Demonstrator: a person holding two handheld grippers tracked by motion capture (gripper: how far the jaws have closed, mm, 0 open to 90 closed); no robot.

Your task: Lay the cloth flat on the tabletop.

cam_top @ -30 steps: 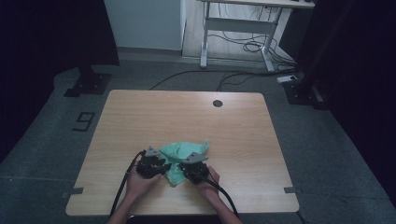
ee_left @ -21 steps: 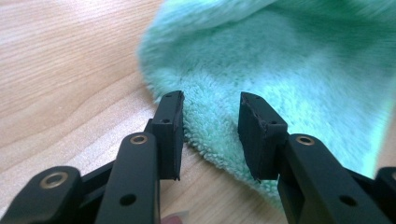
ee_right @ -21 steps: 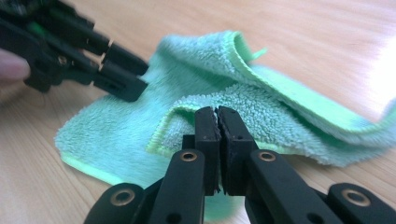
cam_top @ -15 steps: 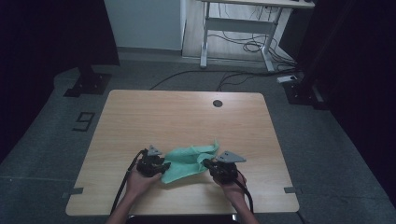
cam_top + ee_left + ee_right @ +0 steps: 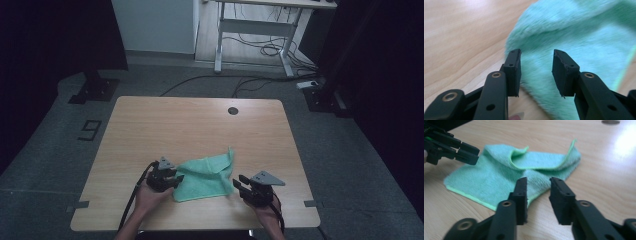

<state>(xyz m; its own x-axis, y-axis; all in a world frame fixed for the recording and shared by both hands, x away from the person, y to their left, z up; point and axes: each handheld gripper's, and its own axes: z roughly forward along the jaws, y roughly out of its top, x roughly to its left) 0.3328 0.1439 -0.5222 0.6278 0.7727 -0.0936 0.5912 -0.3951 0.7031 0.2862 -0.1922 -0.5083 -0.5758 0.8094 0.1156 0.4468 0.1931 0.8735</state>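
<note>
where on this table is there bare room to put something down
The far half of the table, between the green cloth and the round hole, is bare. The near middle is crowded: cloth, left tongs, right tongs.

A wooden table [image 5: 150, 125] has a dark round hole [image 5: 232, 110] near its 12 o'clock edge.

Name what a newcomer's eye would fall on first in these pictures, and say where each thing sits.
A green cloth lies partly folded near the front edge of the wooden table, bright against the dim room. The left tongs sit open at its left edge. The right tongs, whose jaws have just been opening, stand off its right side with nothing between them.
</note>
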